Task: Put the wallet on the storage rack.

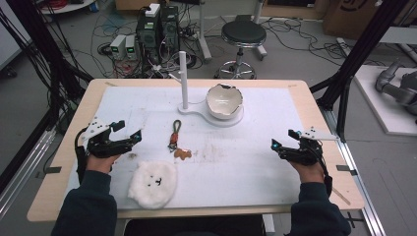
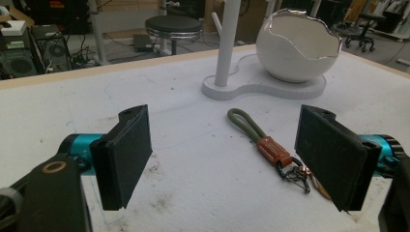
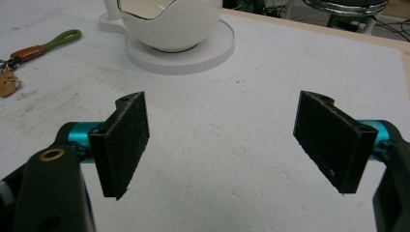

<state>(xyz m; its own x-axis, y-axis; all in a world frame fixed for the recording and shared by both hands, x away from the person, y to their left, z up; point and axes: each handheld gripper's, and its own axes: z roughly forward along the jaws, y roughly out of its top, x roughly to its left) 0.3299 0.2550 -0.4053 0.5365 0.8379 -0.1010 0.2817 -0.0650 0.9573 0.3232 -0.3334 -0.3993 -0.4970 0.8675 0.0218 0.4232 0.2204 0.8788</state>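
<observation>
Nothing is gripped yet; judged from the layout, the work has not started.

Left claw (image 1: 127,131): jaws wide apart, nothing between the pads, hovering low over the white mat (image 1: 255,167) near its left edge. Right claw (image 1: 284,138): jaws likewise wide apart and empty, low over the mat on its right side.

The keychain (image 1: 174,135) lies flat on the mat, ahead of the left claw and a little to its right, apart from both pads. In the left gripper view its green loop (image 2: 244,123) points away toward the stand, the brown leather band (image 2: 273,150) sits mid-length, and the metal clip end (image 2: 296,174) runs partly behind the right-hand pad. A small tan charm (image 1: 182,154) lies at the near end. From the right claw the keychain is well off to the left.

Fluffy white plush (image 1: 153,183): just right of the left claw and nearer the person, untouched.

Container: one white bowl (image 1: 223,100) with a jagged, eggshell-like rim, seated on the round end of a white stand (image 1: 221,119) whose upright post (image 1: 184,78) rises from its other end. It is well ahead of both claws. The visible interior looks empty; the bottom is not fully in view from either gripper view.

Judgement: the left claw seems the likelier to take the keychain; grasp, lift and placement all remain.
</observation>
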